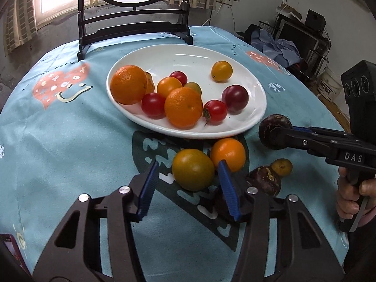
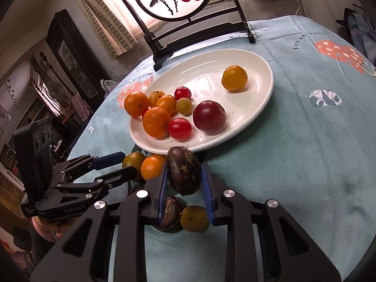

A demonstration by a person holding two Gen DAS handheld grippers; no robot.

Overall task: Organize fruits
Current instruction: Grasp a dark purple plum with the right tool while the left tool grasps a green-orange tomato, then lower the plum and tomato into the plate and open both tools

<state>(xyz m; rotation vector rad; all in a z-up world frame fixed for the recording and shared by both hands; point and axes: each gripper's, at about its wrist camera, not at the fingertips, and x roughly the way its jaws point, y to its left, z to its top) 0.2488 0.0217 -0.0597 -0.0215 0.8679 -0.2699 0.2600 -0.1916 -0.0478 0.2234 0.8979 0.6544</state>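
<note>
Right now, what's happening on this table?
A person with two handheld grippers is moving fruit onto the white plate. The right gripper is shut on a dark water chestnut, held above the cloth near the plate's front rim. The left gripper is open around a greenish-yellow tomato on the tablecloth. An orange tomato, a second chestnut and a small yellowish fruit lie off the plate.

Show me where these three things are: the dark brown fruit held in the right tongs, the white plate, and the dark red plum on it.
dark brown fruit [image 2: 183, 174], right wrist view, middle of its skin
white plate [image 1: 188, 54], left wrist view, bare far inside
dark red plum [image 2: 209, 116], right wrist view, its centre
</note>
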